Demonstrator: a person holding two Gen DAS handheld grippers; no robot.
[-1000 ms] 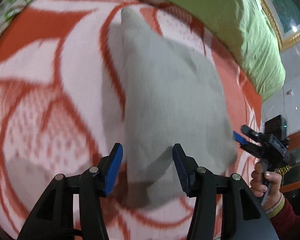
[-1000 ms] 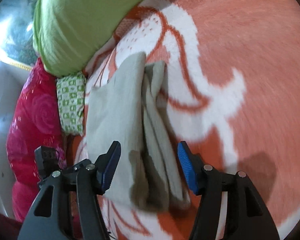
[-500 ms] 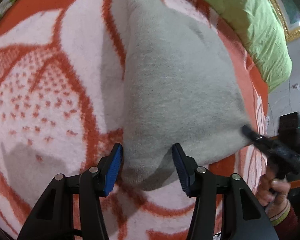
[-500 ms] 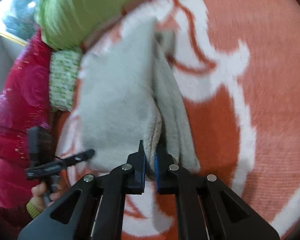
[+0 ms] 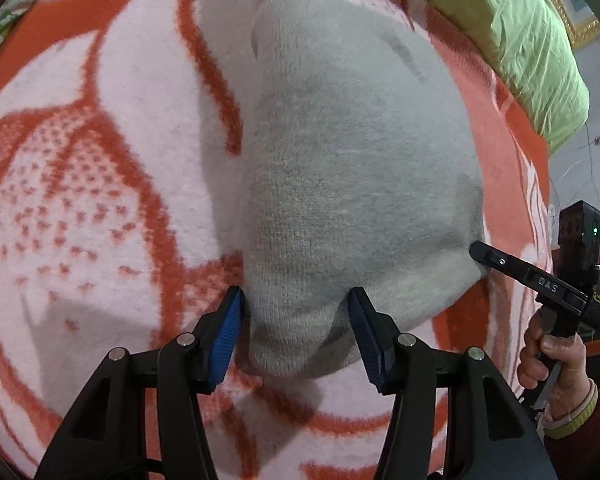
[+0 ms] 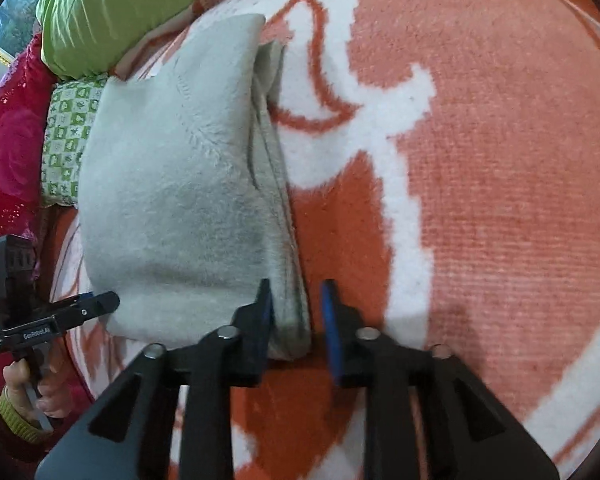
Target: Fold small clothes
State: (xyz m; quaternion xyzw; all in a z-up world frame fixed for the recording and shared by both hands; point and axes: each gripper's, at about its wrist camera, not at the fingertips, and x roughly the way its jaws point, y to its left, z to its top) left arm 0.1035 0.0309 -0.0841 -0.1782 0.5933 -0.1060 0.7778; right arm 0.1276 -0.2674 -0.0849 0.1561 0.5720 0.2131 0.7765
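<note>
I see the grey garment folded over once on the orange blanket. My left tongs and right tongs gape around its near corners, gripping nothing; another fold probably remains.

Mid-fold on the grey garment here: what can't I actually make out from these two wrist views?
- Left wrist: the folded grey fleece garment hides its own lower layers and the blanket beneath.
- Left wrist: the right gripper shows side-on only; its tips meet the cloth, so the grip is unclear.
- Right wrist: the right gripper is motion-blurred.
- Both views: the orange-and-white patterned blanket and green pillow are cut by the fisheye edge.
</note>
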